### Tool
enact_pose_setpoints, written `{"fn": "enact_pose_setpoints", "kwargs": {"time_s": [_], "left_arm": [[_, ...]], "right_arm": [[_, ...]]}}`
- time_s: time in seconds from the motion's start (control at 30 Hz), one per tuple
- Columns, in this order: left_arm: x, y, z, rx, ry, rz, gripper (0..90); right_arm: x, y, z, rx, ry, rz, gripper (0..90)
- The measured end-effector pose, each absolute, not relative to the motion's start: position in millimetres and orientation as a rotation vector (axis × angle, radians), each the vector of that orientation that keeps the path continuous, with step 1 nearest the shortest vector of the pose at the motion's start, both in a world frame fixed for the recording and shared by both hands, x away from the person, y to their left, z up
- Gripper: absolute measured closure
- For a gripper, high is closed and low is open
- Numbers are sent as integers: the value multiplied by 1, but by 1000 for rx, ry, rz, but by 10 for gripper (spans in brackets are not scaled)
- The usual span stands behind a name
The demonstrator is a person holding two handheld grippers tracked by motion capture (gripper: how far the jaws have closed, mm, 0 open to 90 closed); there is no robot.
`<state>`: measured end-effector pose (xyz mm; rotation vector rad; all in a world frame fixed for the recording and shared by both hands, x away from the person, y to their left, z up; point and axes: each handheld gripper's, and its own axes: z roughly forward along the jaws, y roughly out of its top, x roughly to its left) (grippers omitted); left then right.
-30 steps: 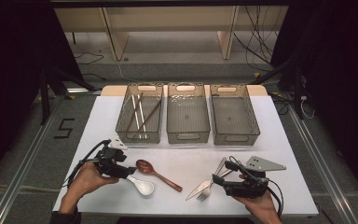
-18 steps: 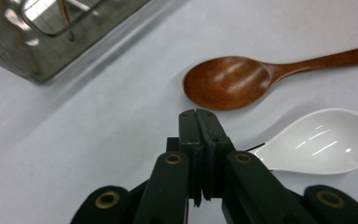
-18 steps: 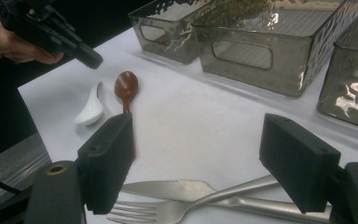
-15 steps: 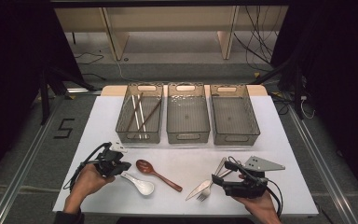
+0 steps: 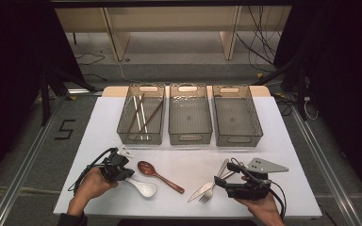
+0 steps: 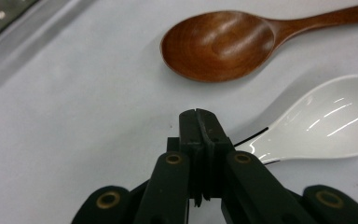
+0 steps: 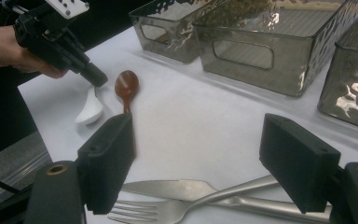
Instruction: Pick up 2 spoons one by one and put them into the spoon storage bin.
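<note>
On the worktop's near left, the left tongs are clamped on the white spoon's handle, unlifted; right tongs gape over unsorted fork and knife.

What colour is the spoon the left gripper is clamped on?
White, glossy spoon; clearest in the left gripper view.

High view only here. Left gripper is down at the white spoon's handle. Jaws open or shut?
Observer: Shut. In the left gripper view the left gripper has its jaws meeting at the tip, and the white spoon has its handle end at their side.
Operator: And the right one?
Observer: Open. The right gripper view shows the right gripper with jaws spread wide, the fork and knife lying crossed between and below them.
</note>
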<state>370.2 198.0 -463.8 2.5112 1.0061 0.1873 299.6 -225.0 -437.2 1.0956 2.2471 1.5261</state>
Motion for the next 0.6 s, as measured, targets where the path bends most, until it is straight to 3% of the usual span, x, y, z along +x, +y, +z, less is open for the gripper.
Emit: {"fn": "enact_pose_setpoints", "kwargs": {"time_s": [0.6], "left_arm": [[346, 204, -463, 2665, 1051, 42, 888]], "right_arm": [[300, -224, -437, 1089, 2251, 1523, 271]]}}
